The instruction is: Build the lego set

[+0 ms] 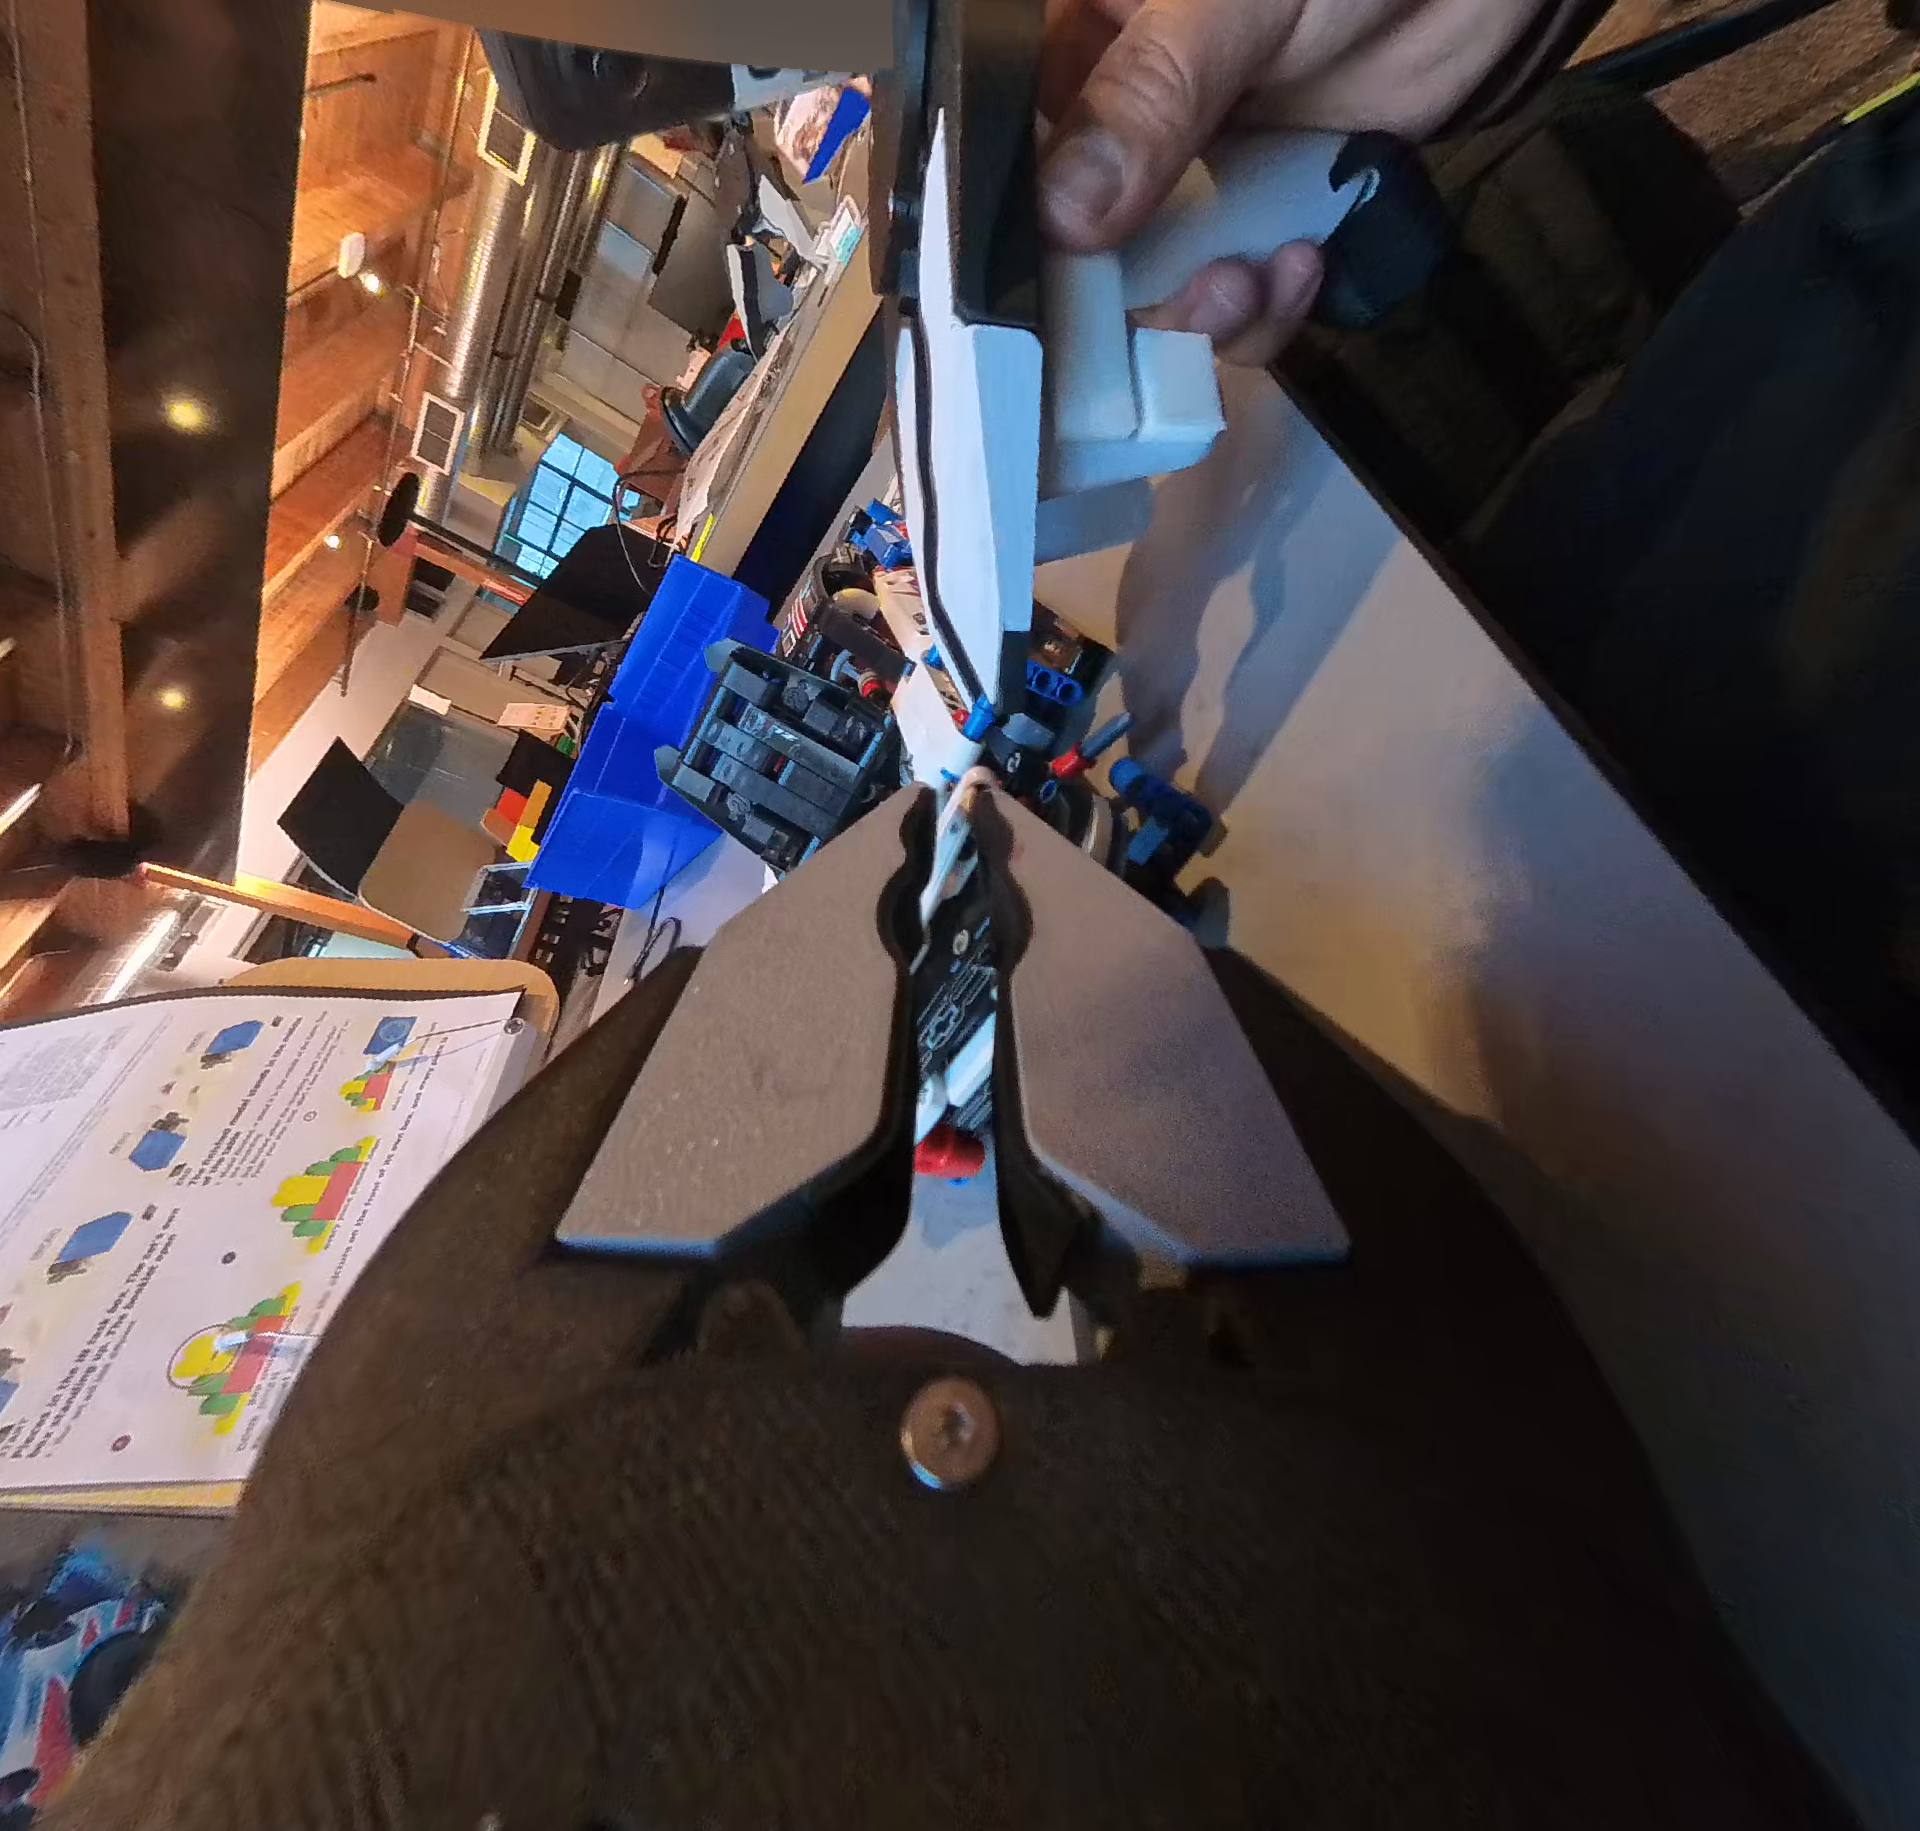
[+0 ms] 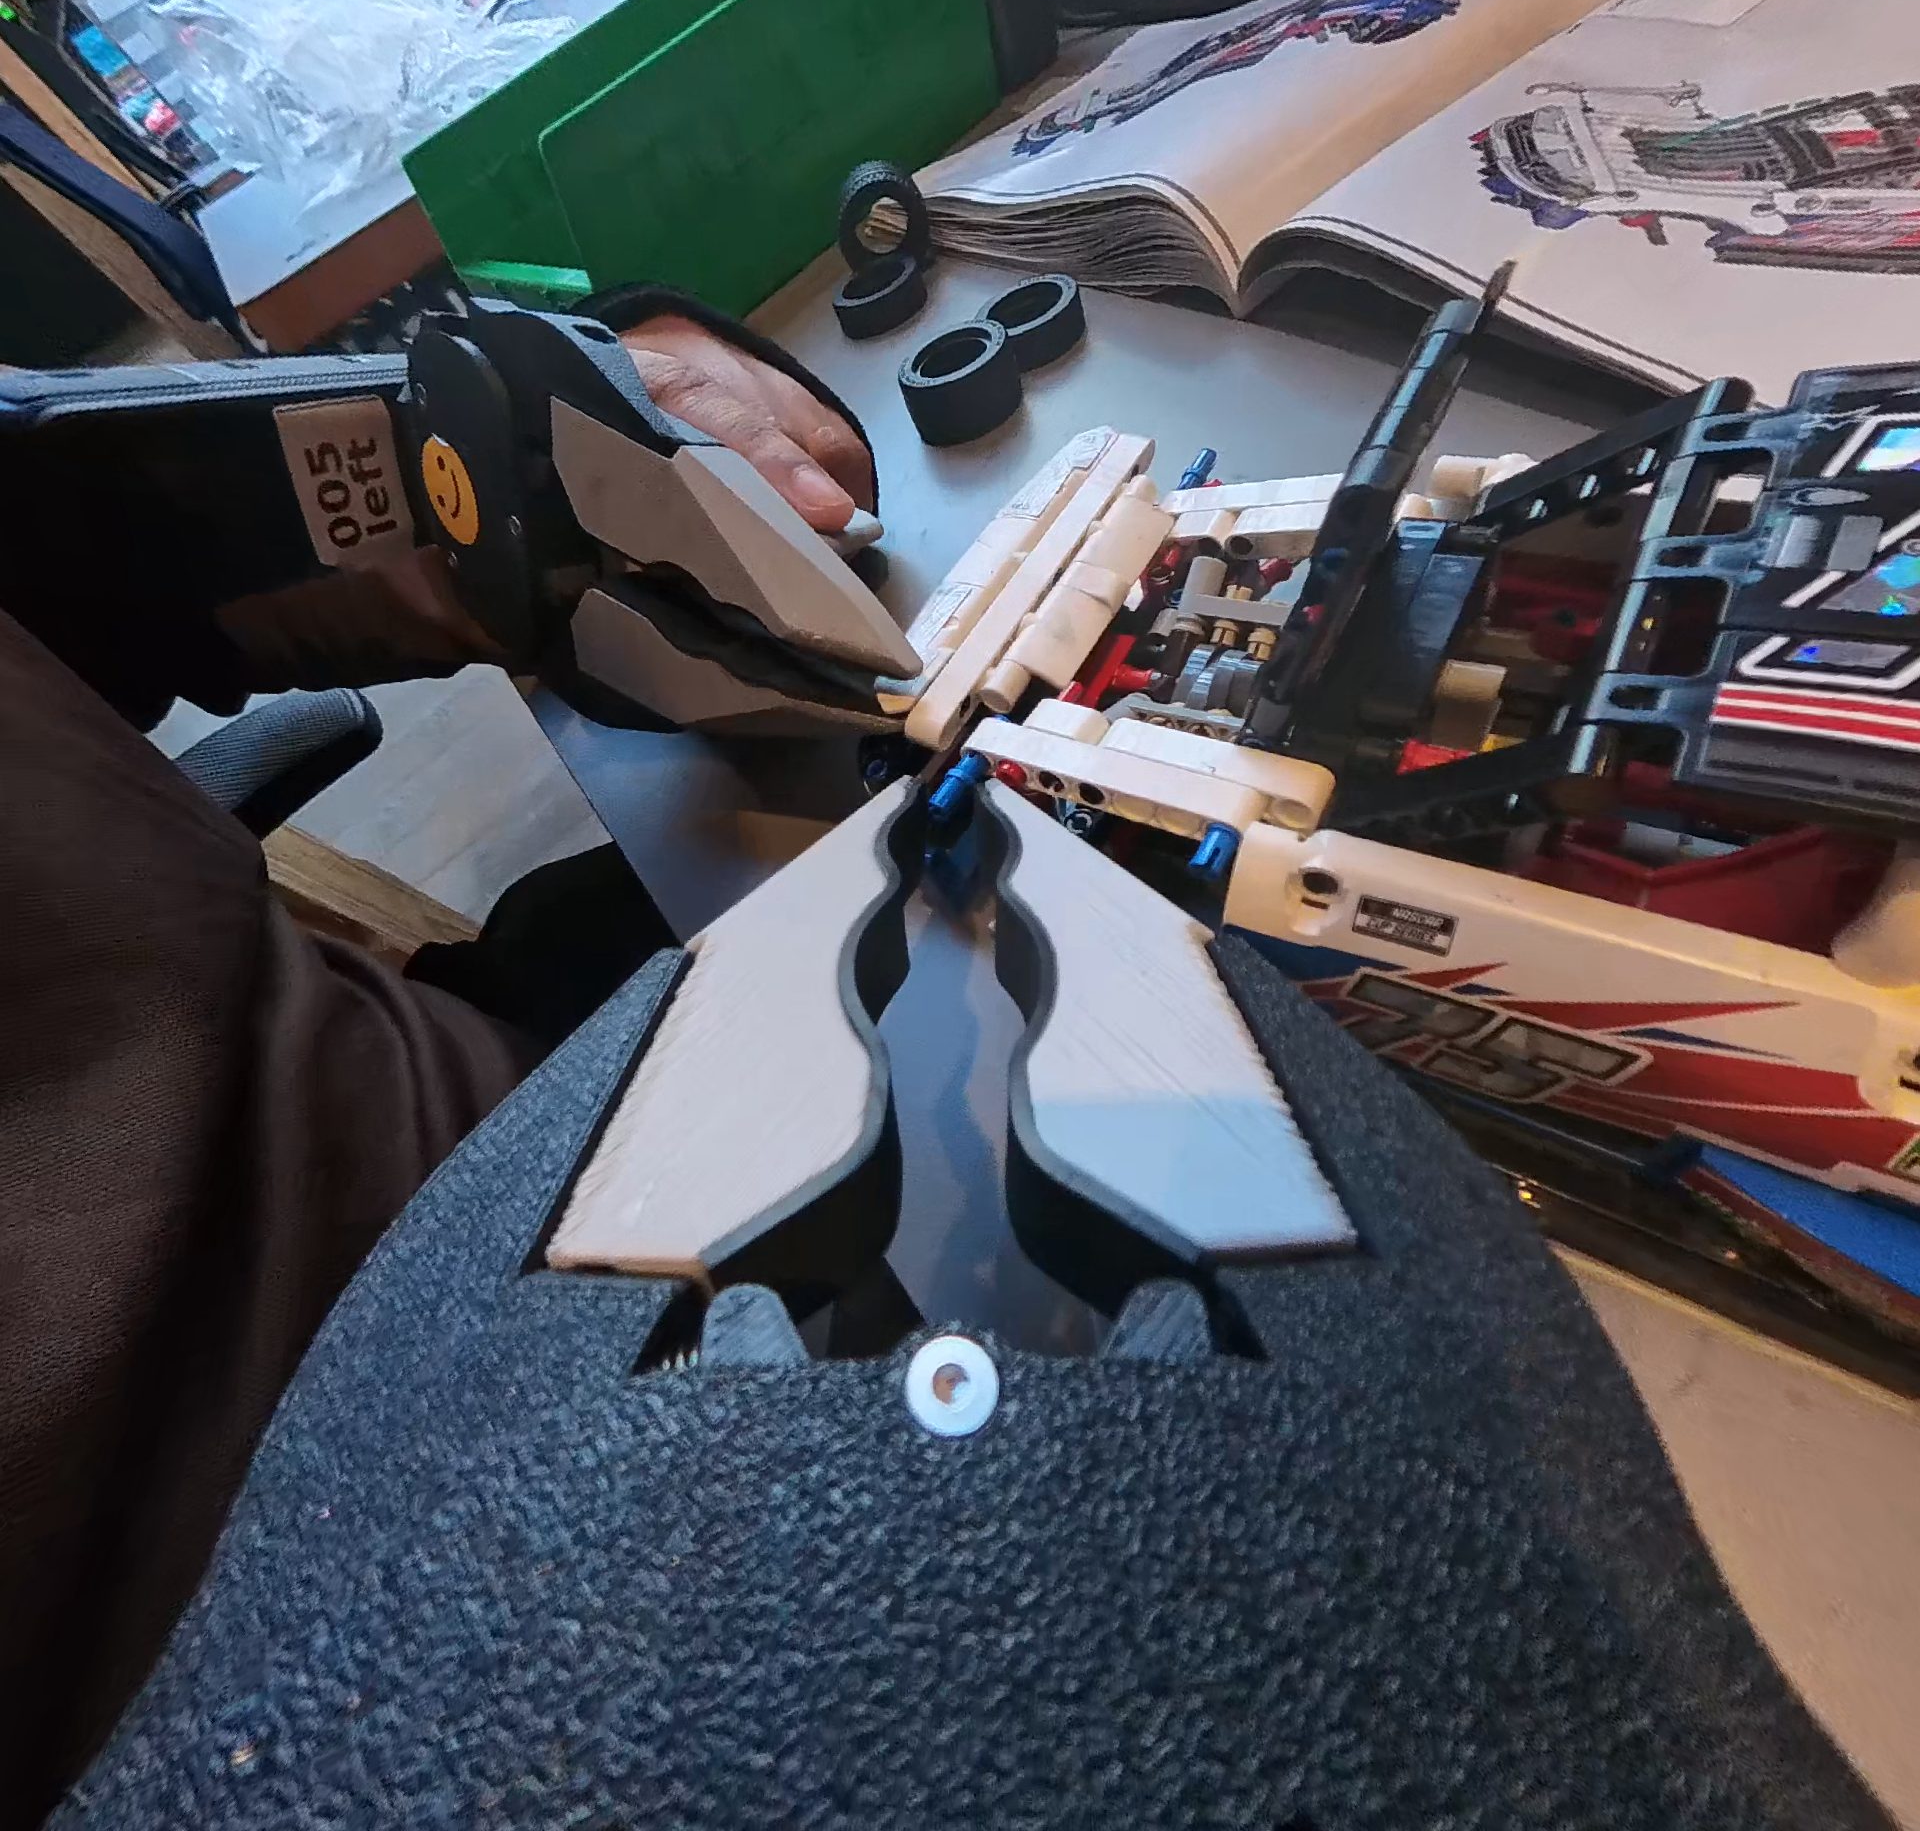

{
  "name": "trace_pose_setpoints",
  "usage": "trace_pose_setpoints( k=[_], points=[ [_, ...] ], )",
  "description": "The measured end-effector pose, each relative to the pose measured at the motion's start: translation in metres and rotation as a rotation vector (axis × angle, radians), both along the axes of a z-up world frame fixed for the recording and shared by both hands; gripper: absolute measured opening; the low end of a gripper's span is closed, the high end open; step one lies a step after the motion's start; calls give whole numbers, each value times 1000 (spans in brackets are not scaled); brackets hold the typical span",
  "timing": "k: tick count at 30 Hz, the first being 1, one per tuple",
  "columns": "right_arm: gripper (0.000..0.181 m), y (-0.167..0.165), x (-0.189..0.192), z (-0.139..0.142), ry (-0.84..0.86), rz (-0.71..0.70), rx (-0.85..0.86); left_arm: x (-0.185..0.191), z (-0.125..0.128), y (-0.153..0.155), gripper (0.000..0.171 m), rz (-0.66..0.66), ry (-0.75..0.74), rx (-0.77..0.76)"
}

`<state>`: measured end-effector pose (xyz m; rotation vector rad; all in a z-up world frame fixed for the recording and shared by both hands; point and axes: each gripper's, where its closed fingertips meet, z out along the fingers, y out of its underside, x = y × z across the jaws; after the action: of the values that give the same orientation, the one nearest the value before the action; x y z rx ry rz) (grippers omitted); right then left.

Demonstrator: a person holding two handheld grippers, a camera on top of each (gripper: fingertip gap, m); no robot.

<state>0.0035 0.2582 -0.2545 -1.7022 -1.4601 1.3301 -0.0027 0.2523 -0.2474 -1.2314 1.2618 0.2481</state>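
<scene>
- Left gripper (image 2: pixel 899 685) jaws nearly closed, pinching white panel (image 2: pixel 1023 576) of lego car (image 2: pixel 1455 638) at its edge.
- Right gripper (image 2: pixel 951 794) jaws narrowly apart around blue pin (image 2: pixel 954 782) on car's white beam; firm grip unclear.
- Car on table (image 2: pixel 1143 368), tires (image 2: pixel 961 368) beside open manual (image 2: pixel 1351 140).
- Green box (image 2: pixel 727 108) behind, contents hidden.
- Blue bins (image 1: pixel 665 742) beyond car, contents not visible.

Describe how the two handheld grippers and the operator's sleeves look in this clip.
Both grippers have textured black bodies with a silver screw, and pale grey wedge fingers lined with wavy black pads. The left gripper carries a round yellow sticker and a grey label; the right gripper shows neither. The sleeve is dark brown.
</scene>
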Motion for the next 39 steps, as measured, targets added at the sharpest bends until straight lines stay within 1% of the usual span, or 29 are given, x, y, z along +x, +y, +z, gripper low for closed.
trace_pose_setpoints(
  k=[3, 6, 8, 11, 13, 14, 19, 22, 23, 24, 25, 26, 27, 28, 30, 32, 33, 34, 35, 36, 38, 39],
  points=[
    [9, 0, -1, 0, 0, 2, -1, -2, 1, 1, 4, 14, 8, 10],
    [9, 0, -1, -1, -2, 0, 9, -5, 3, 2, 0, 34, 32, 40],
    [9, 0, -1, 0, -1, -1, 13, -9, 10, 5, 0, 78, 64, 108],
    [9, 0, -1, 0, -2, -1, 19, -8, 24, -2, 0, 105, 132, 242],
    [9, 0, -1, -1, -3, -1, 19, -11, 26, -12, 0, 140, 172, 278],
    [9, 0, -1, -1, -2, -1, 18, -16, 23, -16, 0, 166, 188, 266],
    [9, 0, -1, -2, -5, -3, 28, -37, 10, -44, 0, 279, 164, 170],
    [9, 0, -1, -2, -7, -6, 45, -42, -7, -52, 0, 318, 170, 64],
    [9, 0, -1, -1, -7, -7, 48, -43, -11, -54, 8, 324, 163, 34],
    [9, 0, -1, -1, -8, -8, 50, -46, -16, -56, 21, 342, 140, -19],
    [9, 0, -1, -1, -8, -8, 52, -50, -17, -56, 32, 375, 95, -66],
    [9, 0, -1, -2, -8, -9, 53, -53, -13, -57, 40, 397, 41, -104],
    [9, 0, -1, -1, -8, -9, 54, -55, -5, -59, 46, 405, -41, -137],
    [9, 0, -1, -1, -8, -10, 56, -58, 8, -61, 47, 405, -142, -160],
    [9, 0, 0, -1, -9, -13, 66, -74, 34, -61, 42, 430, -293, -184],
    [9, 0, 0, -1, -10, -14, 77, -100, 49, -55, 37, 469, -351, -238],
    [9, 0, 0, -1, -11, -14, 81, -120, 52, -49, 34, 525, -358, -254],
    [9, 0, 0, -1, -11, -14, 82, -145, 48, -41, 34, 614, -335, -289],
    [9, 0, 0, -1, -10, -14, 81, -167, 35, -35, 38, 694, -276, -358],
    [9, 0, 0, -1, -10, -13, 78, -181, 21, -31, 40, 726, -225, -427],
    [9, 0, 0, -1, -10, -13, 71, -189, 3, -27, 32, 704, -168, -514],
    [9, 0, 0, -1, -10, -13, 68, -190, -2, -24, 27, 685, -137, -521]
  ],
)
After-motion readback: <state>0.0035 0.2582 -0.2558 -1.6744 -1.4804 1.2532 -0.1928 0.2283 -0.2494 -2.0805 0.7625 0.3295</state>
